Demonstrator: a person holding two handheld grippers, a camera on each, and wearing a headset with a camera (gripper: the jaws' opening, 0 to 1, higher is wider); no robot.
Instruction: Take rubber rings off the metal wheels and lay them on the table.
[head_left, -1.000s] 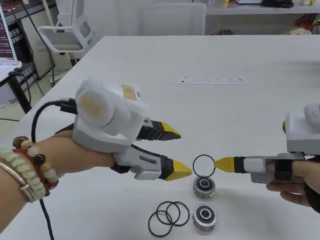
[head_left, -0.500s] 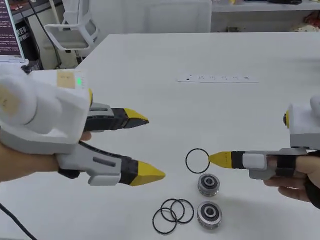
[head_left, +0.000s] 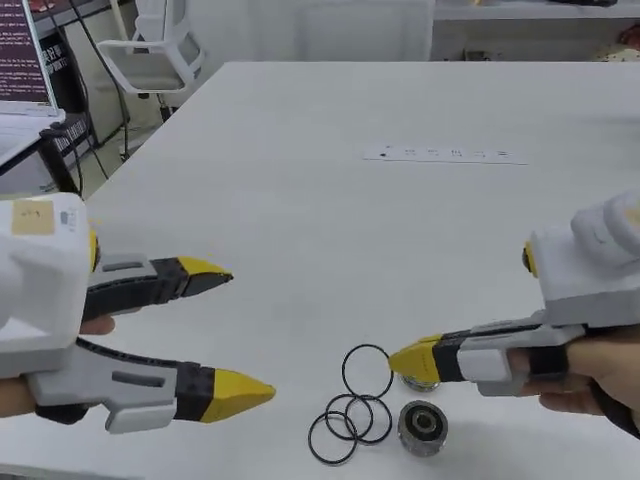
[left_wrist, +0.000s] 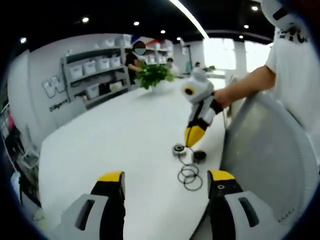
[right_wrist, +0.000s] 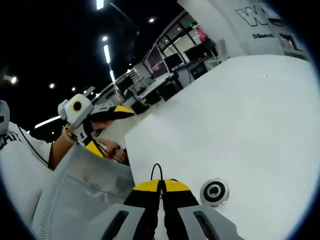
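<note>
The left gripper (head_left: 250, 333) stands at the left of the table (head_left: 400, 220), well apart from the work. Its jaws are spread wide with nothing between them.

The loose rings (head_left: 350, 420), about three, lie flat and overlapping at the near edge, right of the left gripper.

The held ring (head_left: 368, 370) hangs just beyond the loose rings and is off any wheel. The right gripper (head_left: 398, 358) pinches it at its right edge, jaws pressed together on the rubber. Whether its lower edge touches the table cannot be told.

The far wheel (head_left: 420, 381) sits partly hidden behind the right gripper's tip. The near wheel (head_left: 422, 425) lies flat just right of the loose rings. Whether either wheel carries a ring cannot be told.

Assessment: the held ring is judged very light, thin and limp, with a grippy surface. It should drop cleanly when released, though it may cling to a jaw pad. A short arc of the rim, as taken here, is the sound place to hold it. The wheels are judged heavy and stiff. They are likely to slide or tip if a ring is dragged off with nothing holding them, so the idle left gripper would best brace the wheel by its rim.
</note>
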